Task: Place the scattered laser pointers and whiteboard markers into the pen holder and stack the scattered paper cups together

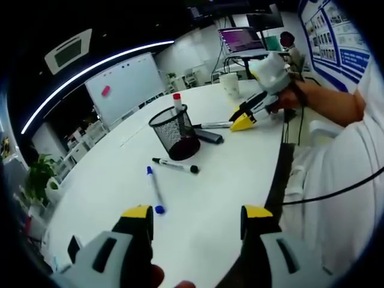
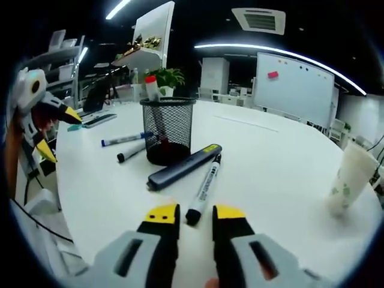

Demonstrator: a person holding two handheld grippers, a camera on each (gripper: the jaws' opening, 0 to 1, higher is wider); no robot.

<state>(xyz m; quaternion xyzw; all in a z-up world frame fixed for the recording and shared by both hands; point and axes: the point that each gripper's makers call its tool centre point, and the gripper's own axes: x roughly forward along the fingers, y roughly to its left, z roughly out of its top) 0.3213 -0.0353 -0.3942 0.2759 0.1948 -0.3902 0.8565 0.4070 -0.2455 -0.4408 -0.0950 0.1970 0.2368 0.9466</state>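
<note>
1. Left gripper (image 1: 195, 219) hung over the white table (image 1: 234, 180), jaws spread wide, nothing between them. It sat well short of the pen holder (image 1: 175, 132), on the near side.
2. Right gripper (image 2: 195, 219) sat low at the table edge, jaws part open with a narrow gap. The cap end of a black whiteboard marker (image 2: 204, 189) lay right at the gap; contact couldn't be judged from this angle, probably not clamped.
3. That black whiteboard marker lay flat, running from the right gripper toward the pen holder's base.
4. Dark laser pointer (image 2: 185, 167) lay flat just beside that marker, its far end close to the pen holder's base.
5. Pen holder, a black mesh cup, stood upright near mid-table with a red-capped marker (image 2: 151, 86) standing inside it.
6. In the left gripper view, a blue marker (image 1: 155, 189) and a black-capped marker (image 1: 175, 165) lay flat between the left gripper and the pen holder, apart from each other.
7. A paper cup (image 2: 350, 178) stood upright well apart from the pen holder, out to the right in the right gripper view.
8. A whiteboard (image 2: 294, 88) stood far beyond the pen holder, off the table.
</note>
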